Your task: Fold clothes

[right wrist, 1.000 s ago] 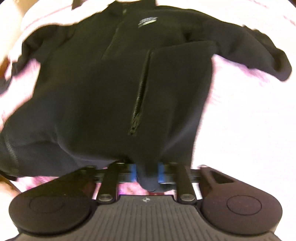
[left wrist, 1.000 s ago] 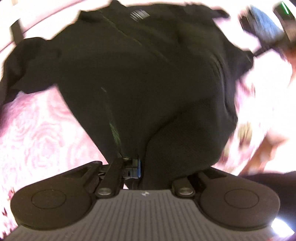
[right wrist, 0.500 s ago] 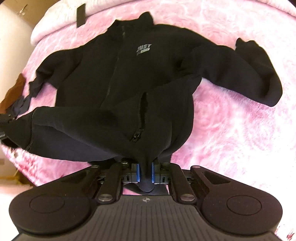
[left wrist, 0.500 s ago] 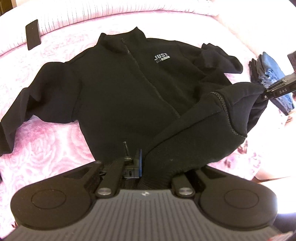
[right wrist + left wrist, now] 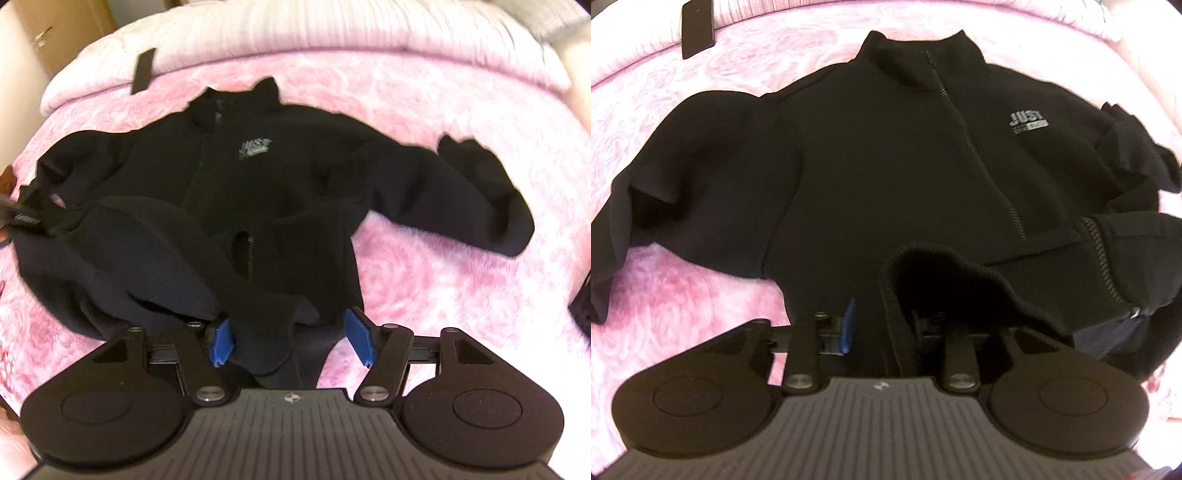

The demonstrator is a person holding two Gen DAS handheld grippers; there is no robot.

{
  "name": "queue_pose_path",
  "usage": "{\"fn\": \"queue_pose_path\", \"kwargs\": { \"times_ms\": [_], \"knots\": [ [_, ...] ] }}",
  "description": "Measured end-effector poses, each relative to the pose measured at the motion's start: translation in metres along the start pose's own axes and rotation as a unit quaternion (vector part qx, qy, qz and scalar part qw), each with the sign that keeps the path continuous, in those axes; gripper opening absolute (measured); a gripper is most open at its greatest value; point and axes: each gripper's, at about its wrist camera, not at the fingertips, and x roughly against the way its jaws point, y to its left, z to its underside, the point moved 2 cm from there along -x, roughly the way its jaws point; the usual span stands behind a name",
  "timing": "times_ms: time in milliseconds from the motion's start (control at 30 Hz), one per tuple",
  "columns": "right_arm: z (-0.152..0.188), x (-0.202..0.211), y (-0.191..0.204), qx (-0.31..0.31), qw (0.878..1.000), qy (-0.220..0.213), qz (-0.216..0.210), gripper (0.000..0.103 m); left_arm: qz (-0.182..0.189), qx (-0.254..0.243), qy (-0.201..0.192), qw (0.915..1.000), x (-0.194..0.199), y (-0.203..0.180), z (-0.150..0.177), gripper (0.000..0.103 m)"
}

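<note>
We are looking at a pink bedspread (image 5: 424, 266) with the black jacket (image 5: 886, 177) lying on it, front up, hem bunched nearest us. Our right gripper (image 5: 291, 339) has just been opening wide, hem lying loosely between. Our left gripper (image 5: 882, 328) has also been opening, fabric loose between its jaws.

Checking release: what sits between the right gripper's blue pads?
In the right wrist view, the right gripper has just opened; the black jacket's hem lies loose between its pads.

bed: pink rose-patterned fluffy blanket (image 5: 424, 258) across the top | far edge: pale ribbed pillow or bolster (image 5: 332, 33) | left corner: wooden door with a metal handle (image 5: 44, 33) | light: bright, washed out at the edges
</note>
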Motion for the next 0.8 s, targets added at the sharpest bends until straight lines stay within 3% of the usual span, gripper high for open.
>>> {"fn": "queue_pose_path", "kwargs": {
  "times_ms": [133,200,333,400,500,567,633,733,800],
  "knots": [
    [-0.004,0.004,0.005,-0.002,1.000,-0.004,0.000,0.060,0.025,-0.035,-0.013,0.9990,0.015,0.005,0.005,0.034],
    [-0.008,0.007,0.010,0.003,1.000,-0.006,-0.006,0.061,0.040,-0.057,-0.022,0.9973,0.031,0.010,0.011,0.041],
    [-0.017,0.016,0.025,0.025,0.999,-0.016,-0.017,0.061,0.032,-0.086,-0.031,0.9953,0.060,0.019,0.024,0.045],
    [-0.018,0.024,0.043,0.061,0.997,-0.039,-0.031,0.061,0.025,-0.120,-0.062,0.9905,0.079,0.014,0.032,0.045],
    [-0.014,0.024,0.071,0.119,0.989,-0.024,-0.089,0.061,0.066,-0.189,-0.098,0.9749,0.101,-0.005,0.047,0.045],
    [-0.007,0.010,0.086,0.154,0.980,0.014,-0.127,0.060,0.104,-0.240,-0.102,0.9598,0.105,-0.022,0.057,0.045],
    [0.004,-0.005,0.098,0.190,0.967,0.055,-0.160,0.059,0.115,-0.290,-0.091,0.9457,0.098,-0.038,0.065,0.045],
    [0.016,-0.036,0.097,0.206,0.956,0.117,-0.175,0.059,0.117,-0.333,-0.066,0.9333,0.077,-0.050,0.068,0.045],
    [0.009,-0.053,0.089,0.215,0.959,0.120,-0.143,0.059,0.117,-0.354,-0.050,0.9265,0.067,-0.054,0.069,0.045]
  ]
}}
